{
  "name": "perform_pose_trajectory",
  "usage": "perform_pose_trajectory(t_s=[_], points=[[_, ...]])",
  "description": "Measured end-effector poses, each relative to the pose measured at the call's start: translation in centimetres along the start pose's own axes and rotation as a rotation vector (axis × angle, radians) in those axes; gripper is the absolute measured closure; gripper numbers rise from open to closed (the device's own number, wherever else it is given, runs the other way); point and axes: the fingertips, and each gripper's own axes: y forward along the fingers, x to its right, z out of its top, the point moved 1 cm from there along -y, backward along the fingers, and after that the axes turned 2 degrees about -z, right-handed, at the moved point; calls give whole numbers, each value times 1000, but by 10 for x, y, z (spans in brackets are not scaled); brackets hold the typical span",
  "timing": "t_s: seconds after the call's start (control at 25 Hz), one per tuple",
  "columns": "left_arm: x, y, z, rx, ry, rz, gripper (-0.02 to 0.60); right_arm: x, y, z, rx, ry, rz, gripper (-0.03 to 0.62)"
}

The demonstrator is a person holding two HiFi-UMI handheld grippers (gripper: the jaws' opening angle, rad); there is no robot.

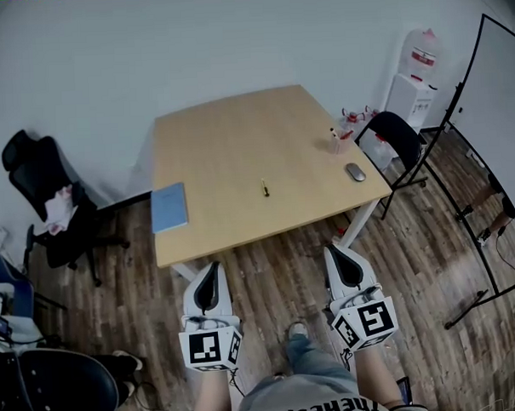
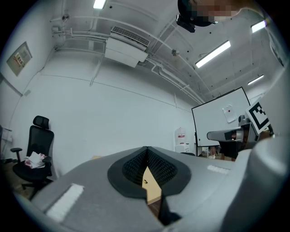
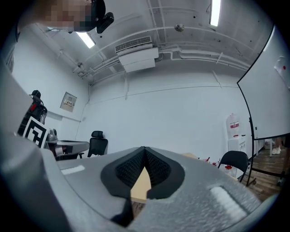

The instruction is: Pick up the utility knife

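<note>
Utility knife [image 1: 264,188]: is lying near the middle of the counter [image 1: 229,142], well apart from both tongs.
Left tongs [image 1: 212,266]: jaws are pressing together, empty.
Right tongs [image 1: 331,248]: jaws are pressing together, empty.

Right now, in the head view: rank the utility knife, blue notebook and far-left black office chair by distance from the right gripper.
From the right gripper:
1. utility knife: mid-table, ahead and to the left.
2. blue notebook: at the table's left edge.
3. black office chair: on the floor, beyond the table's left side.
</note>
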Motion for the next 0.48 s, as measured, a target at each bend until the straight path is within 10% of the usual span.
perform_pose_trajectory(t_s=[0.48], points=[[-3, 74, 2, -1, -1, 54, 561, 45, 73, 0, -11, 9, 75, 591]])
